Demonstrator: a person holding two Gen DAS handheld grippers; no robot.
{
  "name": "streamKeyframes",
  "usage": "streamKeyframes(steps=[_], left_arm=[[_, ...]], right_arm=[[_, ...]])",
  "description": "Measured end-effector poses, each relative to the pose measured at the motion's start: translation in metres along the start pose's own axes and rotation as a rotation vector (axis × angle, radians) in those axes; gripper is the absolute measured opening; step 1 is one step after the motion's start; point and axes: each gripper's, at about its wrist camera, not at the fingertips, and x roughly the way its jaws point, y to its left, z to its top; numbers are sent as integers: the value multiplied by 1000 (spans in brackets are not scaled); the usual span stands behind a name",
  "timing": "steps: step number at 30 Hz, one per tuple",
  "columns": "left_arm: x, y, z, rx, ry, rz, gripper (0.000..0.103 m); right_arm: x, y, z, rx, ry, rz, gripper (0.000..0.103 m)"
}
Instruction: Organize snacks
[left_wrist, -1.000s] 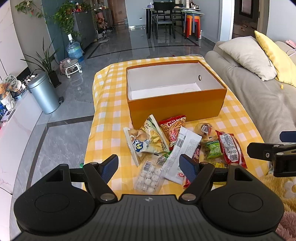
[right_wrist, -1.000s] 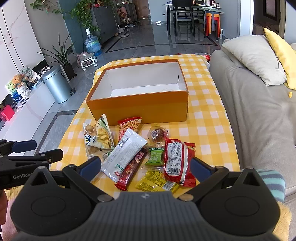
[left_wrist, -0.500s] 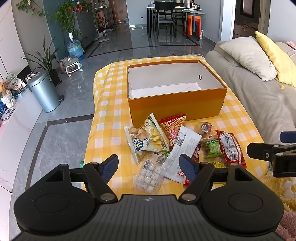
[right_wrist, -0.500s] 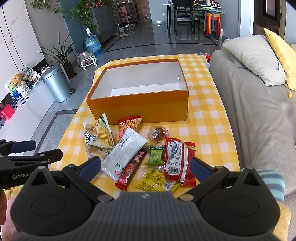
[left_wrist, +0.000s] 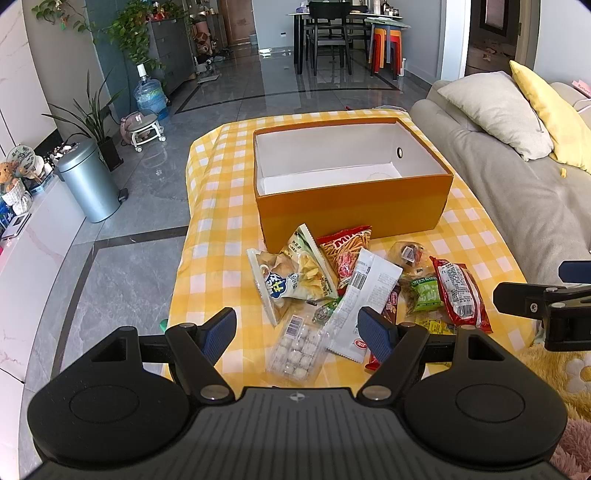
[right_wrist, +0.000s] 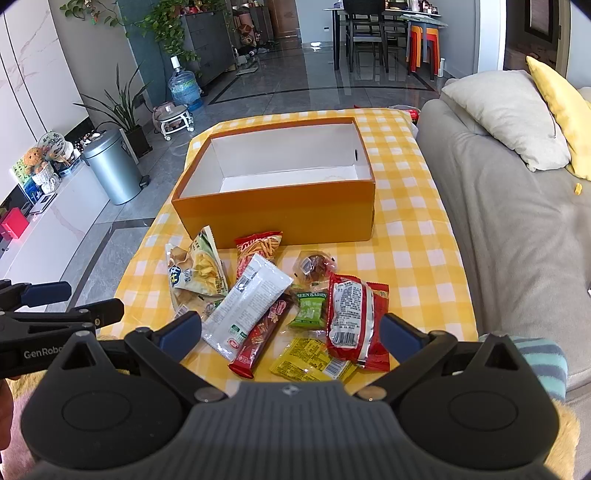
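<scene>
Snack packets lie in a loose heap on the yellow-and-white checked tablecloth (left_wrist: 218, 229), just in front of an open orange cardboard box (left_wrist: 354, 214) whose white interior holds nothing yet, so the sorting looks not yet begun. A clear plastic tray of pale round sweets (left_wrist: 297, 347) lies nearest the left gripper (left_wrist: 297, 332), directly ahead between its wide-spread blue-padded fingers, its long axis running roughly away from the tool toward the box. A long white wrapper (right_wrist: 247, 306) slants beside it, and a red crinkled packet with a barcode (right_wrist: 349, 321) sits nearest the right gripper (right_wrist: 291, 332), lengthwise toward the box. Both grippers hover at the table's near edge, jaws fully apart and holding nothing. The left tool appears best placed for the tray, the right for the red packet. A grey sofa (right_wrist: 517, 221) flanks the table.
</scene>
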Motion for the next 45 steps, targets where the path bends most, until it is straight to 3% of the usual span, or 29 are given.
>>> streamKeyframes(steps=[37,45], left_arm=[[2,-1,-12,-5,29,-8,88],[4,1,-1,-5,28,-38,88]], right_arm=[[5,-1,-2,5,18,-2,99],[13,-7,0,21,34,11,99]])
